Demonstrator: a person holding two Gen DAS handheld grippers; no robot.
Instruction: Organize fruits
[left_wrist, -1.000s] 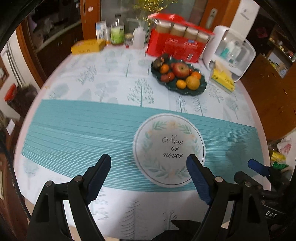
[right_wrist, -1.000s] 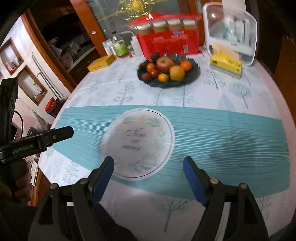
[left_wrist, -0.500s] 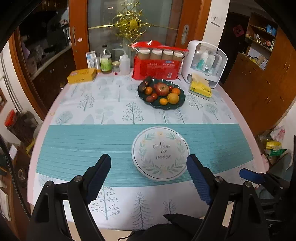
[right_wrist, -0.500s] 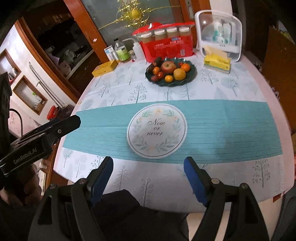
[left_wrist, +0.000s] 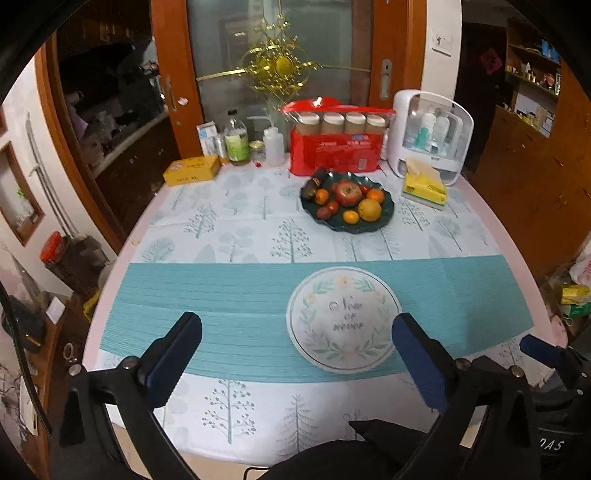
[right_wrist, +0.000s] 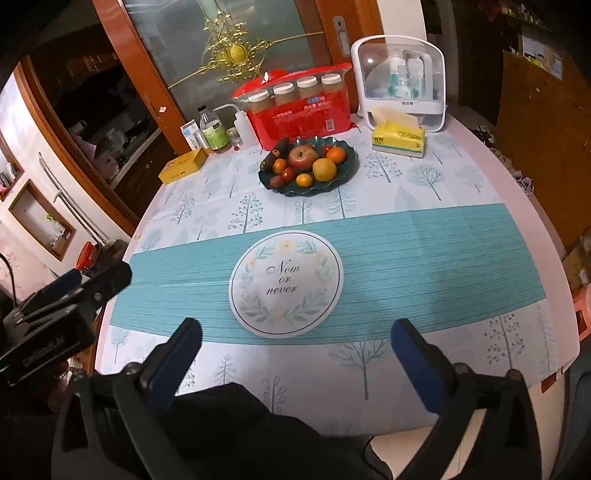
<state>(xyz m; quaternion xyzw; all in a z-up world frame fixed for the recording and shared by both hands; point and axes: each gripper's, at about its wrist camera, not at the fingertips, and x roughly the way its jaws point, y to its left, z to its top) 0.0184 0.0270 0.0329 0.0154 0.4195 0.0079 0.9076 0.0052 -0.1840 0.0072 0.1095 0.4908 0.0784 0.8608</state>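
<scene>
I hold my left tool (left_wrist: 295, 347) and my right tool (right_wrist: 295, 345) low over the near edge of the bench (right_wrist: 424, 373), each with its blue fingers spread wide apart and nothing between them. Straight ahead of both tools, well beyond the fingertips and past the round printed mat (right_wrist: 285, 282), the fruit sits heaped on a dark green scalloped plate (right_wrist: 349, 162): a red apple (right_wrist: 303, 158) in the middle, a big yellow-orange citrus (right_wrist: 324, 169) just to its right, small mandarins (right_wrist: 304, 180) around them, a few small dark red fruits (right_wrist: 288, 172) on the left side, and something long and dark (right_wrist: 277, 149) at the far-left rim that I cannot identify. All of it lies on the plate already, which would suit a sorted bench as well as a pile waiting to be rearranged, so I judge handling only. The apple and the big citrus look firm, round and smooth; I reckon they would roll or squirt out of a hard pinch, so I would close across their widest part, gently. The mandarins look light and soft-skinned, easily bruised, and best taken from above at the middle. The little red fruits look the most delicate and slippery. The pieces touch one another, so lifting one may shift its neighbours, and the plate looks glazed and breakable.
</scene>
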